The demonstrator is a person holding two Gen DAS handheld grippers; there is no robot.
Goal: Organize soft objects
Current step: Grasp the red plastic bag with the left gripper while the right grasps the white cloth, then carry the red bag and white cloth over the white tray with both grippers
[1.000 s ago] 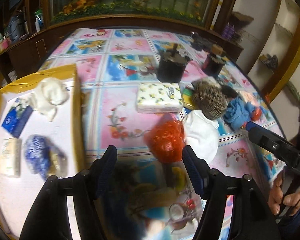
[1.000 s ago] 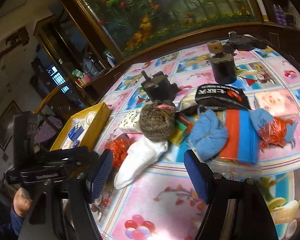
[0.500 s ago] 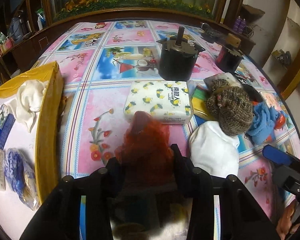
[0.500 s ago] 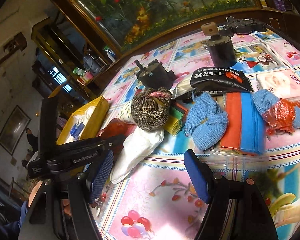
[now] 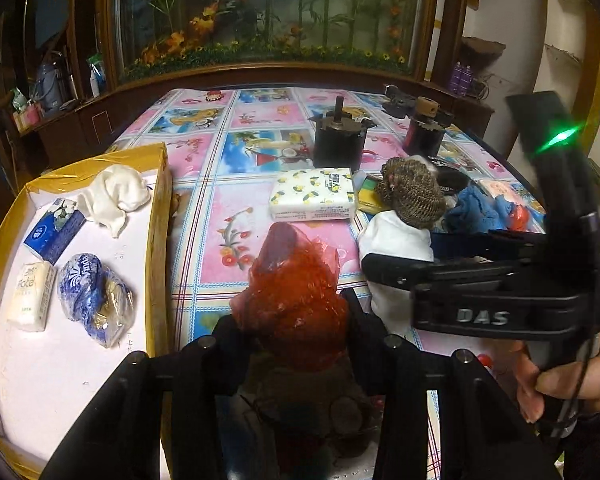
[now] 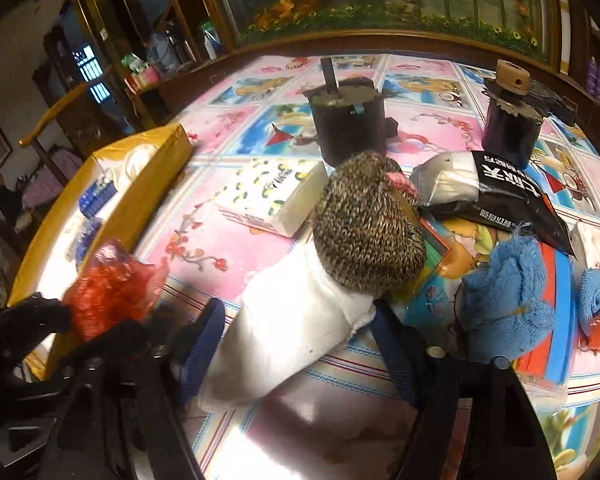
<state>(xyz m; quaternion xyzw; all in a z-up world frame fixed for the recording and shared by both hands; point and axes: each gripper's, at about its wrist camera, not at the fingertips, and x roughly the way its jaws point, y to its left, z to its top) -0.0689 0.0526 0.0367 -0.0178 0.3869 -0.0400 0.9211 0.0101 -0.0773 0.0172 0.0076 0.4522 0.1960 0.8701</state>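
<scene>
Red plastic bag (image 5: pixel 296 300) pinched in left tool (image 5: pixel 290 320) (base hidden); right tool (image 6: pixel 300 344) agape around white cloth (image 6: pixel 288 328).

Crinkly glossy red plastic bag (image 5: pixel 296 300), coarse brown knit ball (image 6: pixel 366 236), fluffy blue terry cloth (image 6: pixel 504 308), shiny printed tablecloth (image 5: pixel 236 216).

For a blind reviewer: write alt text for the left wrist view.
The left gripper clamps a crumpled red plastic bag above a floral tablecloth. A yellow-rimmed tray of tissue packs lies left; the right gripper reaches a white bundle.
</scene>
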